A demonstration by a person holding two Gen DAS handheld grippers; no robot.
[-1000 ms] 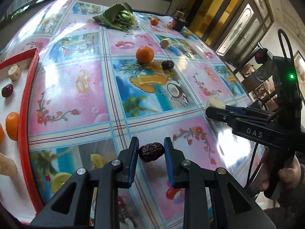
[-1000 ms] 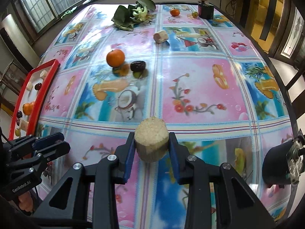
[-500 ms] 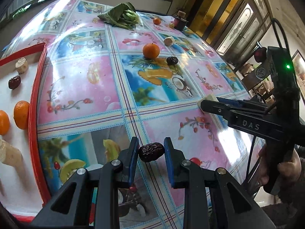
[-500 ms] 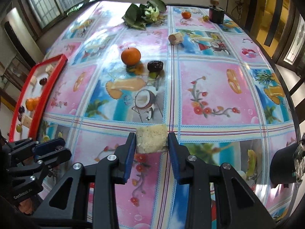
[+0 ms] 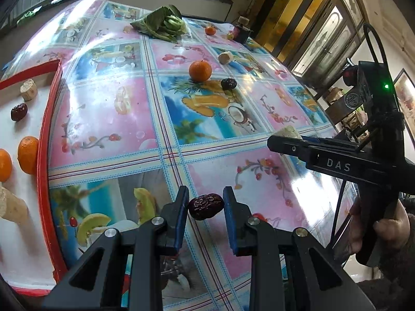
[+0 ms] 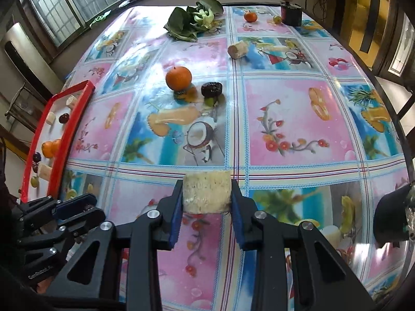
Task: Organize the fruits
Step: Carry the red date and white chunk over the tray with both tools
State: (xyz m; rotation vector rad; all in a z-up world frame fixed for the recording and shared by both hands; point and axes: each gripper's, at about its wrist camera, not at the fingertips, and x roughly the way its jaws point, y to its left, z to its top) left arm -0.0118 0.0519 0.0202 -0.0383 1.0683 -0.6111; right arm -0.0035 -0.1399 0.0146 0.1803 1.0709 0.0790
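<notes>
Beyond both loaded tongs, an orange (image 6: 179, 78) sits beside a date (image 6: 212, 89)

tablecloth (image 6: 285, 119): glossy plastic-looking sheet, smooth, window glare at 11 o'clock
red date (image 5: 206, 206): wrinkled skin with a dull shine
cut pale chunk (image 6: 206, 192): rough, fibrous, matt
orange (image 6: 179, 78): finely pebbled peel, slight sheen
tray (image 5: 44, 155): smooth red rim, matt white floor
left gripper (image 5: 206, 204): matt black plastic, silvery metal rivets, blue pads
leafy greens (image 6: 193, 20): matt, creased leaves
</notes>
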